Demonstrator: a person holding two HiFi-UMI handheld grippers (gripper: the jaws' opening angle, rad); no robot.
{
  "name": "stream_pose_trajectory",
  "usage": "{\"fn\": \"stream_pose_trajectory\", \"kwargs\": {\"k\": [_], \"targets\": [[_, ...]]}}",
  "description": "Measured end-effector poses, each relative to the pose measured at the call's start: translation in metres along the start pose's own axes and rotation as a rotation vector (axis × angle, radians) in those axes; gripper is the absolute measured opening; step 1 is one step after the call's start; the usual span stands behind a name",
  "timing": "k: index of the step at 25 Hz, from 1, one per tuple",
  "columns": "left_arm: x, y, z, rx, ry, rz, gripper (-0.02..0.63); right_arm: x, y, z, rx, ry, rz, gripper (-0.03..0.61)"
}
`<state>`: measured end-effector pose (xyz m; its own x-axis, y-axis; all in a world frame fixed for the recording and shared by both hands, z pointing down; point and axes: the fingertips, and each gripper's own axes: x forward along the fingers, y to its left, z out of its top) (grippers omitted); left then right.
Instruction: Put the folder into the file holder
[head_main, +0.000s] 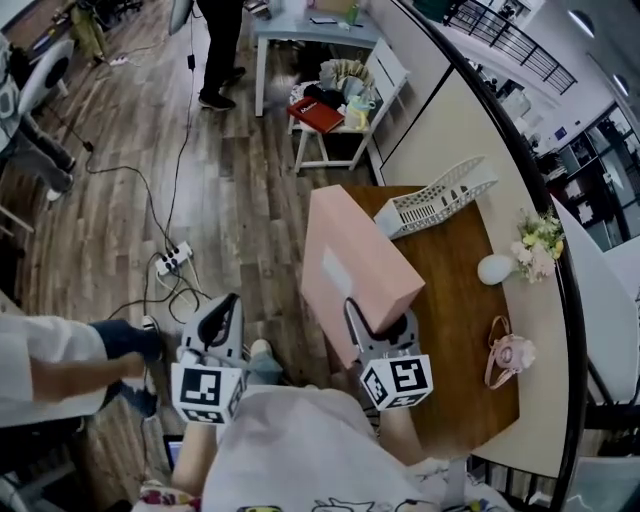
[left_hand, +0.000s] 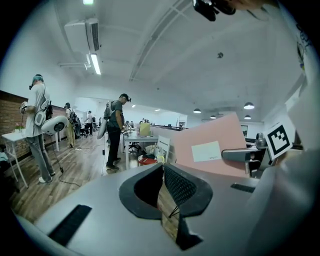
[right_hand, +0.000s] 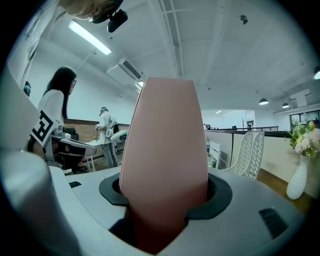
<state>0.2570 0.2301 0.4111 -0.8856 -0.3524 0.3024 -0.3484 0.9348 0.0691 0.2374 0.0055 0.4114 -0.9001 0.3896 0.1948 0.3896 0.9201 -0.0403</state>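
My right gripper (head_main: 378, 325) is shut on the lower edge of a pink folder (head_main: 350, 258), which it holds up at a tilt over the near left corner of the brown table (head_main: 465, 400). In the right gripper view the folder (right_hand: 165, 150) rises from the jaws and fills the middle. A white slatted file holder (head_main: 440, 195) sits on the table's far end, beyond the folder; it shows at the right as the file holder (right_hand: 251, 150). My left gripper (head_main: 226, 308) hangs over the wooden floor, left of the folder (left_hand: 210, 146), shut and holding nothing.
A white vase (head_main: 497, 268) with flowers (head_main: 538, 243) and a small pink bag (head_main: 508, 355) stand on the table's right side. A white chair (head_main: 380, 75) with clutter stands beyond the table. A power strip (head_main: 173, 260) and cables lie on the floor. People stand around.
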Motion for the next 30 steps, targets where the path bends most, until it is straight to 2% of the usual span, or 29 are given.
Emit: {"fn": "stream_pose_trajectory", "kwargs": {"k": [8,18,24,30], "targets": [[0.011,0.044,-0.002,-0.008,0.012,-0.019,0.014,0.033,0.015,-0.003,0.028,0.021,-0.051,0.272],[0.043,0.078,0.001,-0.026,0.041,-0.001,0.014,0.085,0.007,-0.004,0.036,0.058,-0.047,0.272],[0.09,0.105,0.01,-0.009,0.04,0.017,0.014,0.139,-0.013,-0.007,0.05,0.071,-0.041,0.272],[0.164,0.134,0.044,0.007,0.034,-0.004,0.014,0.206,-0.049,0.01,0.066,0.053,-0.073,0.272]]}}
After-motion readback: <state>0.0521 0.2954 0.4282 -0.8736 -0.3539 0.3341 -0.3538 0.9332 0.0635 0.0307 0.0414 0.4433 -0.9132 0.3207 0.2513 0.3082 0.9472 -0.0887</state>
